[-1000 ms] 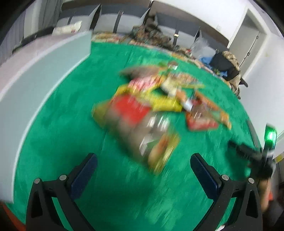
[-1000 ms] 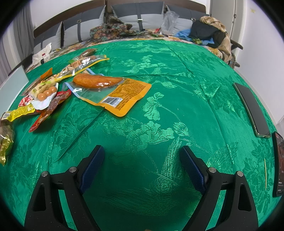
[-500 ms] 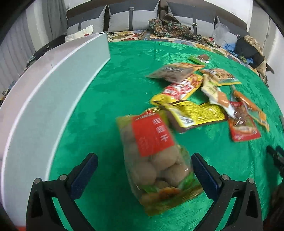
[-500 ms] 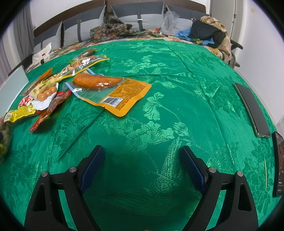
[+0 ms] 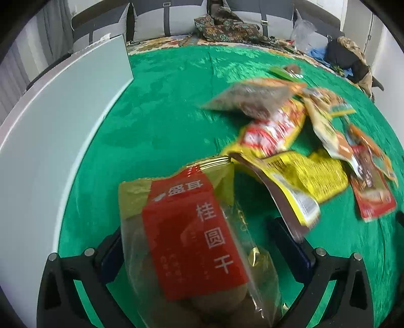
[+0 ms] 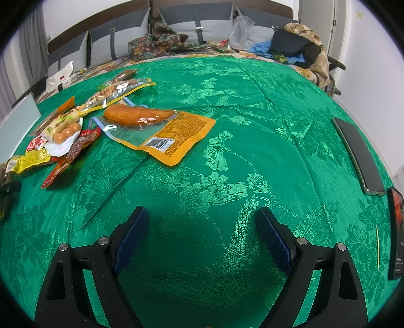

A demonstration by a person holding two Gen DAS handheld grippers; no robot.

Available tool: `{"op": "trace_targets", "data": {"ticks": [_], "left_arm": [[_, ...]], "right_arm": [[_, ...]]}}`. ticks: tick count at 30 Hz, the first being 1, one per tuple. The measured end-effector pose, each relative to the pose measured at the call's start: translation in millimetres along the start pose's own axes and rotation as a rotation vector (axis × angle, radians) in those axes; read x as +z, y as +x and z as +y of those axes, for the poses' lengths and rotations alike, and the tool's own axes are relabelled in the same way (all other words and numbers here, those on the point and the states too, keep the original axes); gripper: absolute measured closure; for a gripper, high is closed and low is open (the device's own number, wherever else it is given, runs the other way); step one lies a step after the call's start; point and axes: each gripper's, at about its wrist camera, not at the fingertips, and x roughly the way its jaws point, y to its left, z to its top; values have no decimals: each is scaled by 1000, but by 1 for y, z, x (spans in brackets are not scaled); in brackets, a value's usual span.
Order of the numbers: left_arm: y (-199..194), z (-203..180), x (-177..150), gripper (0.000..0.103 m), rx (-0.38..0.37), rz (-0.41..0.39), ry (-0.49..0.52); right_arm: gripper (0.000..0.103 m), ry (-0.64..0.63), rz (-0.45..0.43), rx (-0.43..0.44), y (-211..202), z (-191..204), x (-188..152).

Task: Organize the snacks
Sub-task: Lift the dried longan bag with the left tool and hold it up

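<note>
green brocade cloth (image 6: 252,106) on a bed | left gripper (image 5: 207,247) wide, straddling, not yet clamping, clear red-labelled bag of brown round snacks (image 5: 192,242) beside long white box (image 5: 50,131) | right gripper (image 6: 202,237) wide, empty | loose packet pile (image 5: 290,141) beyond bag; sorting barely begun

Left wrist camera: low, very close behind red-label snack bag (image 5: 192,234), facing across green cloth (image 5: 164,121) toward sofa cushions (image 5: 174,17). Right wrist camera: higher over bare cloth, facing same cushions. Both views share snack pile (image 6: 60,131) and white box (image 5: 50,141).
</note>
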Motion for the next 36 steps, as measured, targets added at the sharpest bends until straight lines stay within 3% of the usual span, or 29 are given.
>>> {"op": "trace_targets", "data": {"ticks": [8,36], "left_arm": [[14,0,16,0,-14,-100,24],[15,-1,17,0,-18,-103,20]], "right_arm": [[13,0,0,0,0,-1,0],[13,1,0,1,0,0,0]]}}
